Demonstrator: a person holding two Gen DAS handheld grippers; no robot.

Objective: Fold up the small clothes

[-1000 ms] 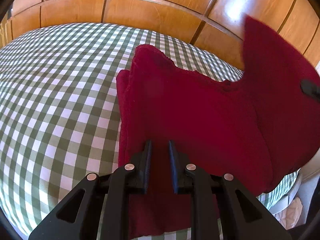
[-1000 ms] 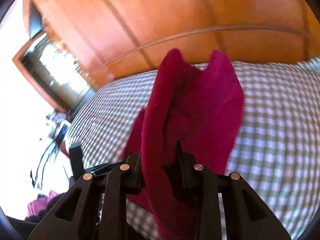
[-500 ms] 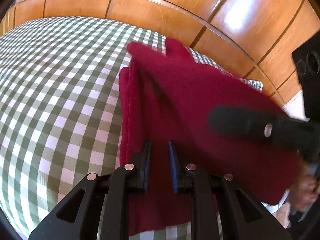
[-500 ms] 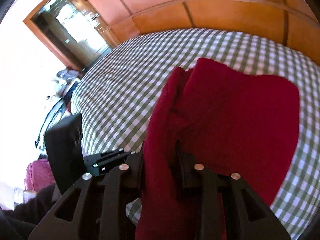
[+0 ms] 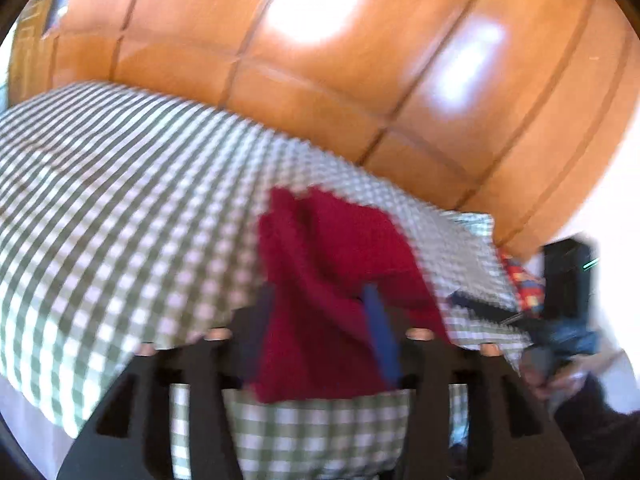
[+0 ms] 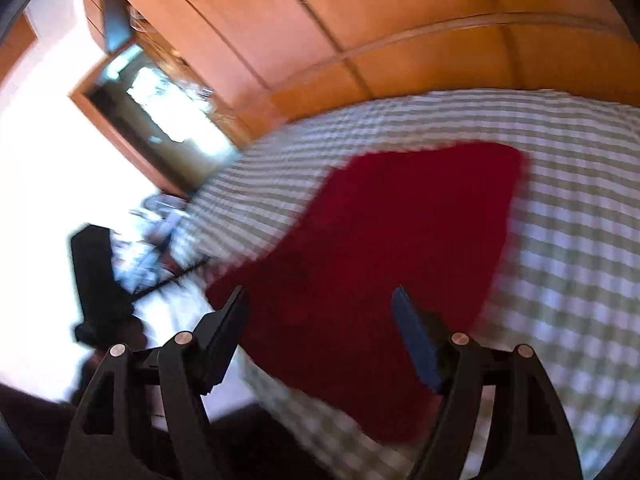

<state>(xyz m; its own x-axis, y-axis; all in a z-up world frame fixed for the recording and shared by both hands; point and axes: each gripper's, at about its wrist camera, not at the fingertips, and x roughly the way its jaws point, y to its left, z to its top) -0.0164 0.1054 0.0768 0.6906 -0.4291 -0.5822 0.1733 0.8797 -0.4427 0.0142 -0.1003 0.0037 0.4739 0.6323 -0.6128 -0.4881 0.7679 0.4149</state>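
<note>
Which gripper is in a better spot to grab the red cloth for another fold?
Probably the right gripper: its opening jaws sit over the near edge of the dark red folded cloth, flat on the green checked bedcover. The left gripper, also opening, looks pulled away; its view is blurred.

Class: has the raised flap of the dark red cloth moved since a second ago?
Yes. The dark red cloth flap has come down and now lies flat on the green checked bedspread.

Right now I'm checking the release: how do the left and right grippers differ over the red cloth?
The left gripper is opening with the red cloth still bunched between its fingers; the right gripper is opening wider, with the cloth lying flat below, untouched. Both are black and point down at the checked bedspread.
</note>
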